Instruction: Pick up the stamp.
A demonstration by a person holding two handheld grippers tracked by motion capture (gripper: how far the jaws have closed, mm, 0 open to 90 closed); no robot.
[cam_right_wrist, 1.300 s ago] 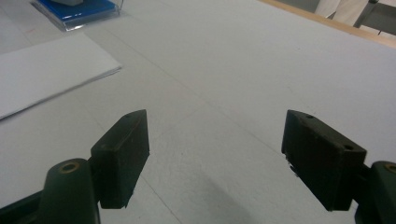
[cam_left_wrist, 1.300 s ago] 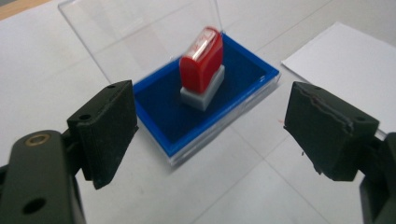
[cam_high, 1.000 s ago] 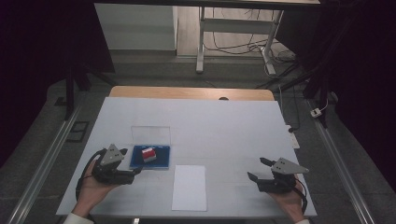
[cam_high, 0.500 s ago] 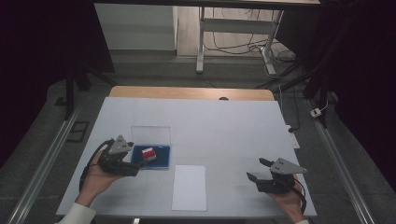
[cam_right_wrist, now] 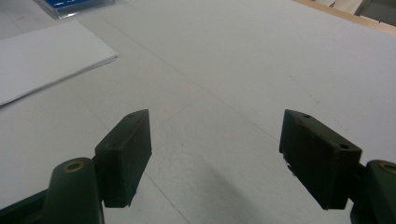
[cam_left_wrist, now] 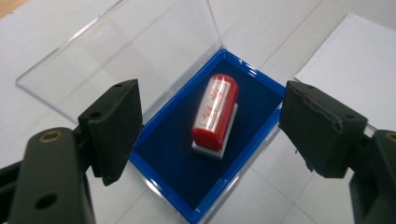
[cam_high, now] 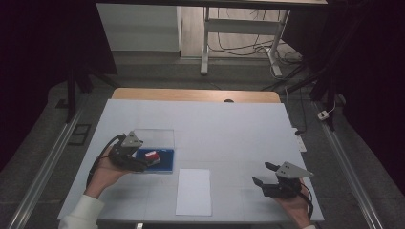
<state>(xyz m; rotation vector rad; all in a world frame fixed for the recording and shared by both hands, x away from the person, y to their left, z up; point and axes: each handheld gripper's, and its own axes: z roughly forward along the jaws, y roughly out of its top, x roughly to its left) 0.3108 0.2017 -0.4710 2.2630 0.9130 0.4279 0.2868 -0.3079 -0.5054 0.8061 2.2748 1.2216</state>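
A red stamp [cam_high: 152,155] [cam_left_wrist: 215,114] with a white base lies on its side in a blue-lined box [cam_high: 165,161] [cam_left_wrist: 168,161]. The box's clear lid [cam_high: 154,137] [cam_left_wrist: 126,51] lies folded back flat on the table. My left gripper [cam_high: 143,163] [cam_left_wrist: 212,93] hovers at the box's near-left edge, angled down at the stamp. Its jaws have just been closing a little but still stand wide apart on either side of the stamp, touching nothing. My right gripper [cam_high: 261,173] [cam_right_wrist: 215,135] rests open and empty over the table at the near right.
A white sheet of paper [cam_high: 193,191] [cam_left_wrist: 355,51] [cam_right_wrist: 42,56] lies just right of the box near the front edge. The white table top [cam_high: 224,124] stretches back to a wooden strip. Beyond it are a dark floor, cables and a metal stand.
My left gripper has moved forward and slightly right, up to the box edge over the stamp. My right gripper has stayed where it was.
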